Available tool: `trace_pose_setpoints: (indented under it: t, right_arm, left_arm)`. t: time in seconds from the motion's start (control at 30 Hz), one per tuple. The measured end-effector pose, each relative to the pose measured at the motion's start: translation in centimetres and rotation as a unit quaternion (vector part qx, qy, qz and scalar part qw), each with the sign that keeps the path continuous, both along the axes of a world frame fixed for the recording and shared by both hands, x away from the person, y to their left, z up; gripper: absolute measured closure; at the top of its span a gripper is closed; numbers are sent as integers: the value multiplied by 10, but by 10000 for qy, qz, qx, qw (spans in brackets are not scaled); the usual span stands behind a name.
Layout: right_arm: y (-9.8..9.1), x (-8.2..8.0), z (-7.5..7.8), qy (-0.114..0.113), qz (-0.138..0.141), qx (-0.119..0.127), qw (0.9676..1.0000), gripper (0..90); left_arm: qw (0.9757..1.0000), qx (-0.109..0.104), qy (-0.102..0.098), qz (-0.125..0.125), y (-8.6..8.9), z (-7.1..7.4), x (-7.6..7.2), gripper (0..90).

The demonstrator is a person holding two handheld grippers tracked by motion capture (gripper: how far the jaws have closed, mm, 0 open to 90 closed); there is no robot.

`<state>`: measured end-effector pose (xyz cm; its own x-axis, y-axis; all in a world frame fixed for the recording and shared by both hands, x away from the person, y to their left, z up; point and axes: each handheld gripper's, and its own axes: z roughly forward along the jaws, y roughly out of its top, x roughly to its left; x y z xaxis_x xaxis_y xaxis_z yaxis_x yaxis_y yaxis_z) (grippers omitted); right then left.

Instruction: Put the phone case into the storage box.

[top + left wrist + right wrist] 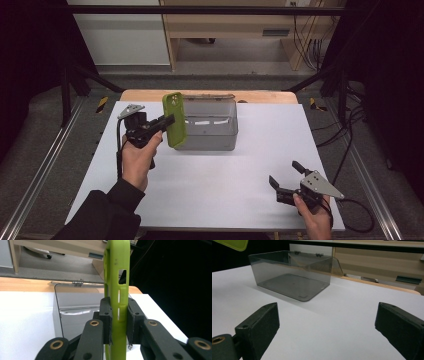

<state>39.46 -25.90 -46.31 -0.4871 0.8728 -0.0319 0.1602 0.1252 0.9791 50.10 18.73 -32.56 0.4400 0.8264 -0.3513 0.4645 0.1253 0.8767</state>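
My left gripper (pixel 167 121) is shut on a lime-green phone case (pixel 174 119), held upright on its edge above the table beside the left wall of a clear grey plastic box (pixel 210 132). In the left gripper view the case (pixel 117 277) stands edge-on between my pads (pixel 106 315), with the box (pixel 75 315) behind it. The box is empty and its hinged lid (pixel 205 96) hangs open at the back. My right gripper (pixel 284 172) is open and holds nothing, low over the table's front right. From there I see the box (pixel 292 277) ahead and a corner of the case (pixel 232 243).
A white board (pixel 225 195) covers the wooden table (pixel 260 96). Metal rails run along both sides of it. Behind it stand a wooden desk (pixel 230 25) and hanging cables (pixel 307 45). A black cable trails from my right gripper at the table's right edge.
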Motion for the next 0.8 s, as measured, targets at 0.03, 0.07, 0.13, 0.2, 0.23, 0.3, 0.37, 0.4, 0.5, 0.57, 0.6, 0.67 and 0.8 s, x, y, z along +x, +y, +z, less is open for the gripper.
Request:
trace_pose_setpoints:
  t: [0.03,0.07,0.13,0.2,0.23,0.3,0.37,0.4,0.5,0.57,0.6,0.67,0.8]
  right_arm:
    - [-1,0,-1,6,36,9,10000,58]
    - [-1,0,-1,14,38,13,10000,58]
    - [-1,0,-1,26,53,35,10000,58]
    - [0,0,-2,-1,93,13,10000,58]
    - [0,0,-1,-8,96,2,10000,58]
    - [0,0,0,-41,67,37,10000,58]
    - [0,-1,0,-62,72,49,9999,58]
    - [1,-1,1,-66,78,56,9999,57]
    - [1,-1,0,-58,116,61,9999,57]
    - [1,0,-1,-69,156,83,9998,56]
    - [1,1,-1,-68,142,100,9998,56]
    - [2,2,0,-97,187,199,9996,57]
    - [4,4,-2,-174,343,241,9990,54]
  left_arm:
    - [10000,40,-12,-27,-1,1,2,775]
    - [10000,73,-26,-43,-2,1,5,776]
    - [9999,157,-22,-65,-4,2,10,776]
    - [9998,179,-21,-71,-7,3,15,776]
    - [9998,168,-23,-73,-8,3,17,776]
    - [9999,145,-32,-87,-11,3,22,775]
    - [9998,173,-31,-86,-15,2,27,776]
    - [9999,127,-16,-79,-17,2,30,776]
    - [9998,146,-45,-83,-23,4,37,776]
    - [9998,180,-86,-92,-26,5,41,776]
    - [9997,186,-100,-80,-27,5,42,776]
    - [9998,175,-83,-58,-29,4,46,776]
    - [9998,207,-17,17,-28,0,55,775]
